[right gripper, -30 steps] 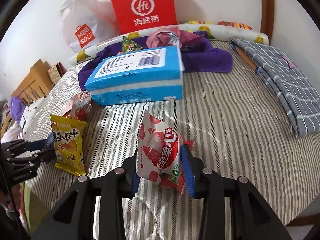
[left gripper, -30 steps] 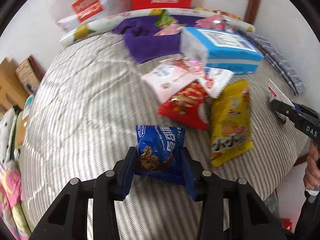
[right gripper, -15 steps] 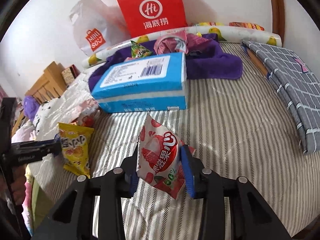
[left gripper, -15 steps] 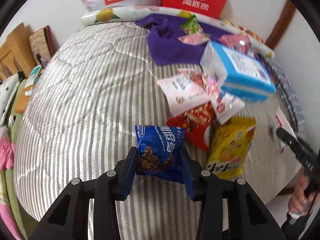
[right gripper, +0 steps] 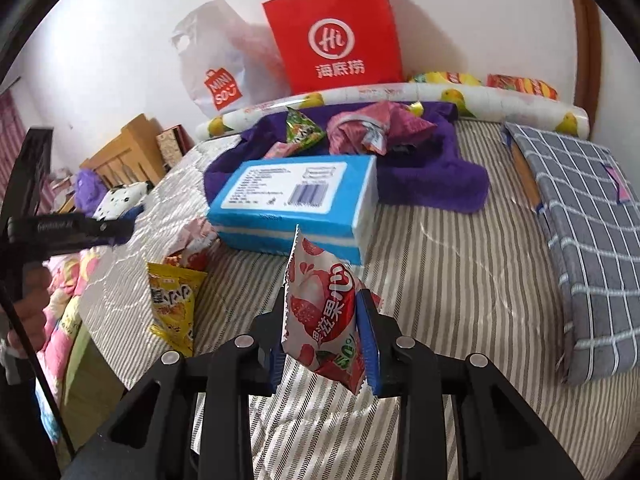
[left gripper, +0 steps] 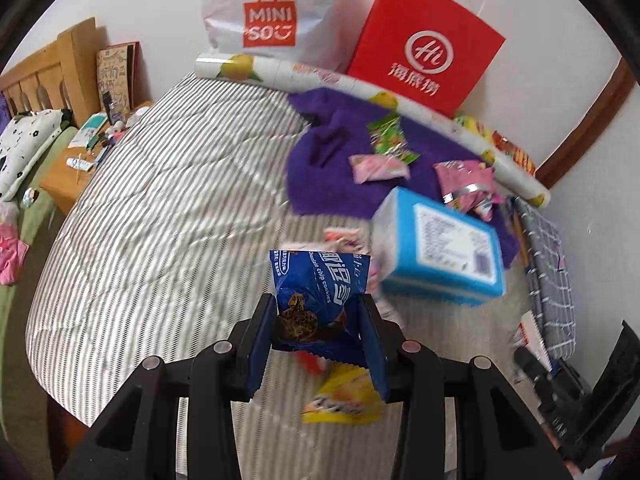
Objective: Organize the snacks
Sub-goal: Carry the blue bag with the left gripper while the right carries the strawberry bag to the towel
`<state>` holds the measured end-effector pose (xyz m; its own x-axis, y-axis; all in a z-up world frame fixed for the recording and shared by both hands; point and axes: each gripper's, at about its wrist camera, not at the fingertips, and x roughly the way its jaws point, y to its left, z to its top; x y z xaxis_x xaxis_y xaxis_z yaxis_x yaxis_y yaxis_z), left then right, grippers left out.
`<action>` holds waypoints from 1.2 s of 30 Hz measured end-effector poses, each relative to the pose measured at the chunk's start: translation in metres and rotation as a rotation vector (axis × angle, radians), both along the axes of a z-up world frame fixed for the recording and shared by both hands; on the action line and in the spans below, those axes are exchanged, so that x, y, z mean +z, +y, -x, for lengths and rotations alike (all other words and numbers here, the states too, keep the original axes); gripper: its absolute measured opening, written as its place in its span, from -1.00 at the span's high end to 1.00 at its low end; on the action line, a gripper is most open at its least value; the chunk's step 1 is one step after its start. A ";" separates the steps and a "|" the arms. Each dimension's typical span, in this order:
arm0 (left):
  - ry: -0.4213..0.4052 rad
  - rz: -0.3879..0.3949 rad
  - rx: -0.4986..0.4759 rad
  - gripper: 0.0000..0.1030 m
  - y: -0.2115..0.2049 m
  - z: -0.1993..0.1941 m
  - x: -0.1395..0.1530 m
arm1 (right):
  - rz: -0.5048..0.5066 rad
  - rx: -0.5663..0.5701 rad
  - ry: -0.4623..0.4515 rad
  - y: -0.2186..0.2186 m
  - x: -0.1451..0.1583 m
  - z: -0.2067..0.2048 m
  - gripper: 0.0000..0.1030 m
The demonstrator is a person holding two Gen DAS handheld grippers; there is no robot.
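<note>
My left gripper (left gripper: 318,322) had clamped the blue cookie packet (left gripper: 316,292), held off the striped bed (left gripper: 160,216), hiding most of a yellow chip bag (left gripper: 344,396) | right gripper (right gripper: 320,334) jaws had just been closing, pinching the strawberry snack pouch (right gripper: 322,312) above the bed | blue tissue box (right gripper: 296,204) lay just beyond | red paper bag (right gripper: 336,36) contents: couldn't tell.

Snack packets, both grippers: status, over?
Left gripper shut on blue cookie packet. Right gripper shut on strawberry packet, jaws just closed further. Both lifted off the bed. Blue box ahead, not blocking.
</note>
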<state>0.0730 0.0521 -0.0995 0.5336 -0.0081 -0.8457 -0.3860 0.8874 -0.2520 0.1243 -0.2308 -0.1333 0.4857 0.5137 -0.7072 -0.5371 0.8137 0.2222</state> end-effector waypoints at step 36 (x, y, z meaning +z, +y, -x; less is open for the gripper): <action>-0.078 0.021 -0.233 0.24 0.010 -0.085 0.034 | 0.009 -0.285 -0.017 0.017 0.046 -0.099 0.39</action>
